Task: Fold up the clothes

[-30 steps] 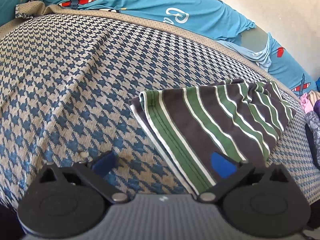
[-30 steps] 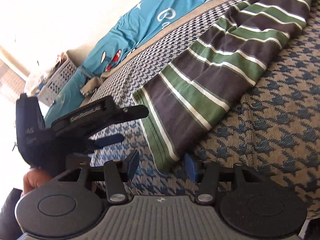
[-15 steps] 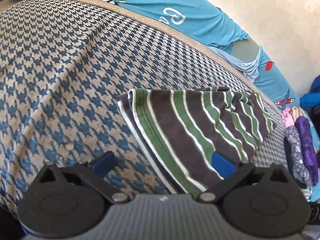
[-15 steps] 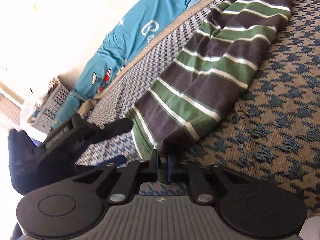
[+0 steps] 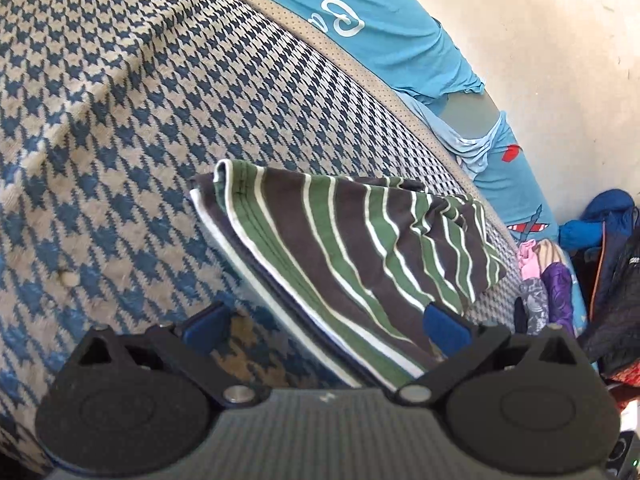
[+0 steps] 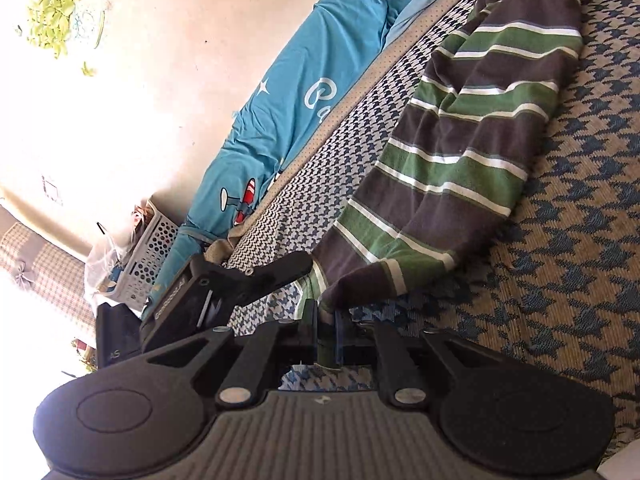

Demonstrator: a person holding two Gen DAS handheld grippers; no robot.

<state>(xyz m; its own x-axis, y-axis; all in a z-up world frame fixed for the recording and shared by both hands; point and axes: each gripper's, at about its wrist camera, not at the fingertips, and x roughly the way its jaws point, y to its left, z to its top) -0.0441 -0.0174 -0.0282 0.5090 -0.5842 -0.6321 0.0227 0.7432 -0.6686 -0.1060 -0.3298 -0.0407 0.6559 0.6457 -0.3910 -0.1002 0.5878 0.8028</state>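
Striped garment: green, dark grey and white stripes, partly folded, lying on the houndstooth bed cover. This garment is the landmark for all entries below.

Right gripper: fingers drawn together and clamped on the near corner of the striped garment; that corner is raised a little off the cover, the rest trails away across the bed.

Left gripper: fingers spread wide. The hemmed edge of the garment runs between them; the blue right-hand pad lies over the striped cloth, the left-hand pad sits over bare cover beside the garment. Contact with the cloth cannot be told. In the right wrist view it shows as a black body just beside the clamped corner.

Teal bedding: printed with white lettering and aeroplanes, bunched beyond the garment against the wall.

Clothes pile: pink, purple and patterned items past the garment's far end.

White perforated basket: well apart from the garment, by the wall.
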